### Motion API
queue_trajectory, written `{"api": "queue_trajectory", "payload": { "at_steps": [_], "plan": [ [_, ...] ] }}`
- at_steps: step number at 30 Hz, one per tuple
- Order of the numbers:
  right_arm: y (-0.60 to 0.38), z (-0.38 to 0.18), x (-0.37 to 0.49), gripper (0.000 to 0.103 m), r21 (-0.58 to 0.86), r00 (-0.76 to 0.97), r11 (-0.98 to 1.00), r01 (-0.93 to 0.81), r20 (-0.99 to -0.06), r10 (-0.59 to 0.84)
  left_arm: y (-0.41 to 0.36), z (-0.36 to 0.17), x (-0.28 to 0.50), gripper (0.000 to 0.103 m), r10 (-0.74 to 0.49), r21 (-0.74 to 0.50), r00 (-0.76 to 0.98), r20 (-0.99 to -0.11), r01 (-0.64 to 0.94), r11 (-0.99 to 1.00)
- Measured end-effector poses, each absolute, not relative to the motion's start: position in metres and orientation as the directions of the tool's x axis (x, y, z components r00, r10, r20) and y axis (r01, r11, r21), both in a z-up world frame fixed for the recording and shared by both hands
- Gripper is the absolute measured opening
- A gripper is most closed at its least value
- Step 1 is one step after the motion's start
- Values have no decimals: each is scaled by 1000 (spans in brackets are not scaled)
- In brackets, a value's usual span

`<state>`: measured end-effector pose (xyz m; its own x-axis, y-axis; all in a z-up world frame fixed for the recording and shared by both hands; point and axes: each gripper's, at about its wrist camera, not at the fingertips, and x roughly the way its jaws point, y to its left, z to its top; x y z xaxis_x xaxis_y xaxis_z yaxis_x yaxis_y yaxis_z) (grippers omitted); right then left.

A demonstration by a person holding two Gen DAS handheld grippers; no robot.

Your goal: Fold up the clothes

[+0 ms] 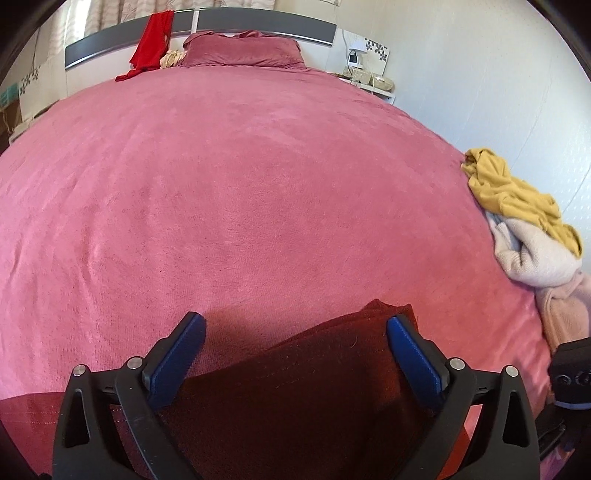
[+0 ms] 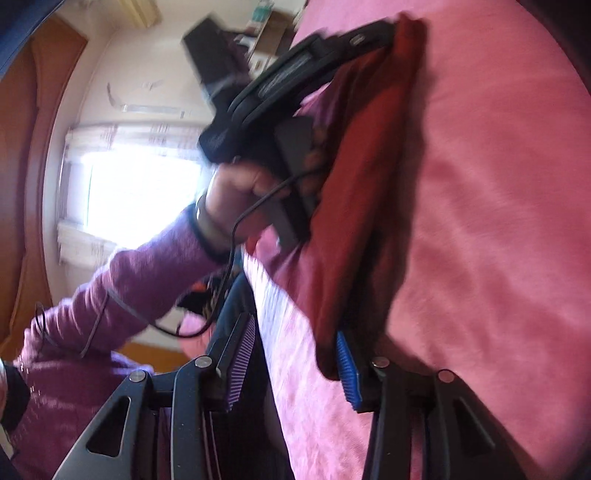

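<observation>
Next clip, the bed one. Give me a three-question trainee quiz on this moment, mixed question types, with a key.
1. True or false: the left gripper is clamped shut on the dark red garment.
2. The yellow garment lies at which edge of the bed in the left wrist view: A left, B right, C foot?
3. Fill in: the bright red cloth hangs over the ____.

Key: 1 false, open; 2 B; 3 headboard.

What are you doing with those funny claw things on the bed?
A person is folding clothes on the pink fleece bedspread. The left gripper hangs open above a folded dark red cloth, and the right gripper is open beside it. A crumpled mustard-yellow garment and other clothes wait at the bed's edge.
</observation>
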<state>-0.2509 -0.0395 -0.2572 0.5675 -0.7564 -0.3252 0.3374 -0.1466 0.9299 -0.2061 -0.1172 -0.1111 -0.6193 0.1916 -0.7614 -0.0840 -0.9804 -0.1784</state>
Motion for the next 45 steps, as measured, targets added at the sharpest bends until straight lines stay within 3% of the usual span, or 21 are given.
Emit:
{"api": "queue_trajectory", "payload": {
  "at_steps": [9,13,16,20,23,27,31,36,39,42,45],
  "plan": [
    [-52,-252,-214,47,870,640,-154,469,-454,-620,-110,-114,-210,103,157,-140,-613,-775,-76,-987],
    [-49,-260,-211,40,882,613,-201,425,-445,-653,-111,-115,-210,103,164,-149,-614,-772,-77,-986],
    [-36,-264,-213,39,915,544,-232,330,-385,-746,-113,-111,-211,103,178,-165,-609,-773,-78,-983],
    [-3,-243,-208,47,902,365,-296,316,-403,-839,-137,-96,-213,103,304,-338,-557,-773,-44,-940],
    [39,-220,-203,48,883,149,-353,309,-412,-899,-177,-77,-195,103,386,-501,-592,-708,35,-865],
    [68,-191,-189,48,862,-96,-413,292,-403,-910,-257,-52,-137,103,367,-610,-688,-627,140,-780],
    [-5,-156,-177,48,787,-75,-444,427,-458,-886,-346,-35,-41,103,240,-584,-742,-626,243,-775],
    [-182,-133,-158,47,679,116,-347,647,-538,-835,-443,-34,95,103,53,-481,-752,-657,364,-798],
    [-284,-143,-156,45,734,290,-236,637,-512,-809,-467,-55,141,103,87,-440,-687,-721,358,-824],
    [-381,-170,-159,43,819,441,-223,528,-489,-753,-469,-68,164,103,199,-498,-692,-693,261,-827],
    [-441,-196,-174,43,871,473,-258,419,-452,-756,-453,-78,165,103,284,-505,-681,-675,147,-850]
  ]
}}
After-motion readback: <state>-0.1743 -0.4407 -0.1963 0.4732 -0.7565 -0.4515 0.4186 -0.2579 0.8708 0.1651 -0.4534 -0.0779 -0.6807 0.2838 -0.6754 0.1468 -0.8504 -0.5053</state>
